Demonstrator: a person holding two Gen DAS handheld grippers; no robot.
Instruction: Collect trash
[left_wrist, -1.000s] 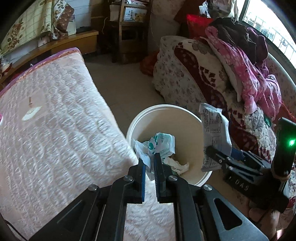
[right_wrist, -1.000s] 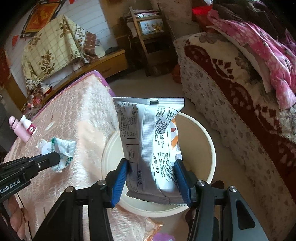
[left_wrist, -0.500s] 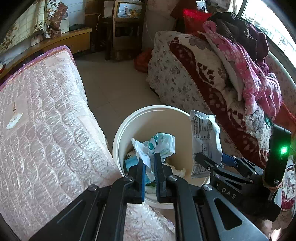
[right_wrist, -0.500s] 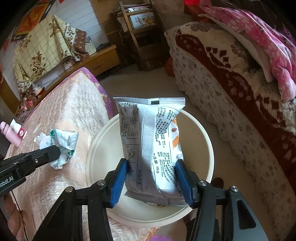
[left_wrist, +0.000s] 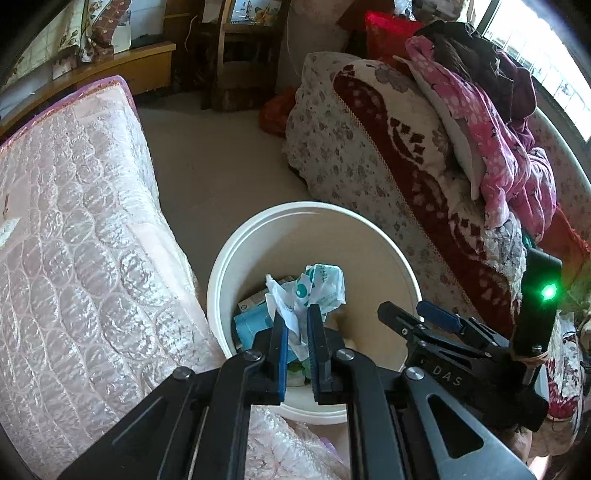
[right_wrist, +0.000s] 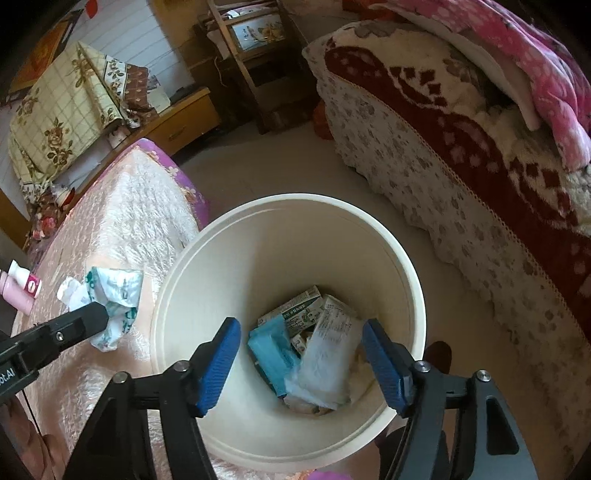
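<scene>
Left gripper is pinching a crumpled green-and-white wrapper, pads pressed together on it. The wrapper is sticking up past the fingertips, over the bin's near-left rim in the left wrist view; in the right wrist view it is hanging over the bed cover, just left of the bin.

Right gripper is standing spread, its jaws have just been opening, nothing between the pads. It is hovering over the mouth of the white round bin. Directly below and ahead of its fingertips, the grey printed snack packet is lying at the bin bottom, leaning on a blue packet and a small printed carton. In the left wrist view the right gripper is sitting to the right of the left one, over the bin's right rim, a green light glowing on its body.

Surface: shiny quilted pink bed cover with purple edging, left of and beneath both grippers, touching the bin's left side. A pink bottle is lying on it far left of the right gripper.

Room: pale floor ahead beyond the bin. To the right, a sofa under a red-and-cream floral blanket with pink clothing heaped on top. Far ahead, a dark wooden chair and a low wooden bench draped with a yellow floral cloth. Bright window at upper right.
</scene>
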